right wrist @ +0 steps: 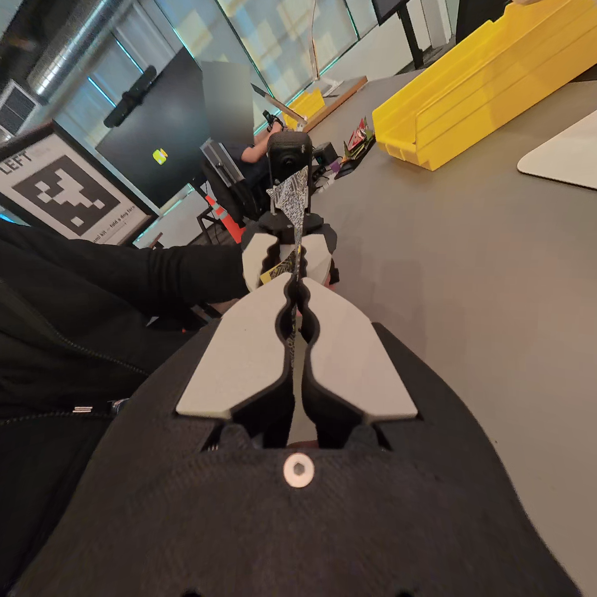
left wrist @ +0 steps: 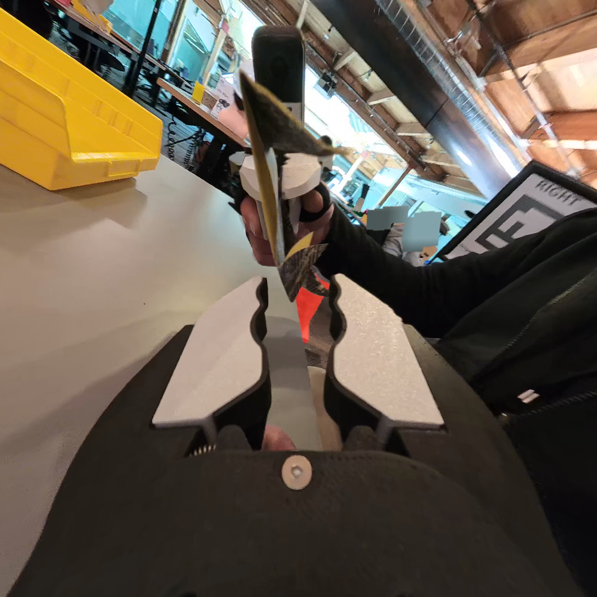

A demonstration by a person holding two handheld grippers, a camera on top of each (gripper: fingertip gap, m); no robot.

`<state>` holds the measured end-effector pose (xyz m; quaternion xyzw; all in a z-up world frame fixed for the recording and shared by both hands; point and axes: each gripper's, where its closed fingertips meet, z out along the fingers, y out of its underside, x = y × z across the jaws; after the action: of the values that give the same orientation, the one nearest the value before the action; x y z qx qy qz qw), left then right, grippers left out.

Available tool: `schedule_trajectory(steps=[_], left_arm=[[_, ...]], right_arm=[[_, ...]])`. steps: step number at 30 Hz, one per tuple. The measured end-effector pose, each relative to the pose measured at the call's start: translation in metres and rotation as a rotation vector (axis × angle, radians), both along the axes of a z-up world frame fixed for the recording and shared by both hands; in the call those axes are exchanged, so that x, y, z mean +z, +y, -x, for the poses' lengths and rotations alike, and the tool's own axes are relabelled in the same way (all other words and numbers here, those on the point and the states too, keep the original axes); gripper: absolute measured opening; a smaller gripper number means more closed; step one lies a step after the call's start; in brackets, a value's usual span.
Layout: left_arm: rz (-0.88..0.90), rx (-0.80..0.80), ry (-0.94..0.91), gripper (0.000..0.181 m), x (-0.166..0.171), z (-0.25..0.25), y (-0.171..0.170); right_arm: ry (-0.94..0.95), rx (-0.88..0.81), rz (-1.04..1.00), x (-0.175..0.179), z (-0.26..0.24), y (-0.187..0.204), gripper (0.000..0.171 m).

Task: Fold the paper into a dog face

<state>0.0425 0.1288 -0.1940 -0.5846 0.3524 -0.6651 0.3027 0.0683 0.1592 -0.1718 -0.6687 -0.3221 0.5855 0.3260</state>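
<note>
Right wrist view: right gripper [right wrist: 296, 292] pinches the folded black-and-white patterned, yellow-backed paper [right wrist: 295, 197] edge-on at 12 o'clock; left gripper [left wrist: 298, 290], jaws spread, should close squarely on the lower flap, creasing gently.

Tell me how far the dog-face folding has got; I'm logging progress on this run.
Done: the paper already shows creases, a pointed triangle and a folded flap with its yellow side out. In hand: the right gripper is shut on it in the air above the table; the left gripper is open, near its lower corner. Left: I cannot tell how many folds remain.
</note>
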Motion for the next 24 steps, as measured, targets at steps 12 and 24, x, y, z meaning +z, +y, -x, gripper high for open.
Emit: schedule_trajectory(steps=[12, 24], left_arm=[[0.013, 0.119, -0.045, 0.011, 0.015, 0.002, 0.014], [0.021, 0.128, -0.04, 0.0, 0.016, 0.007, 0.02]], right_arm=[[0.019, -0.033, 0.001, 0.001, 0.005, 0.002, 0.0], [-0.056, -0.031, -0.056, 0.0, 0.001, 0.002, 0.0]])
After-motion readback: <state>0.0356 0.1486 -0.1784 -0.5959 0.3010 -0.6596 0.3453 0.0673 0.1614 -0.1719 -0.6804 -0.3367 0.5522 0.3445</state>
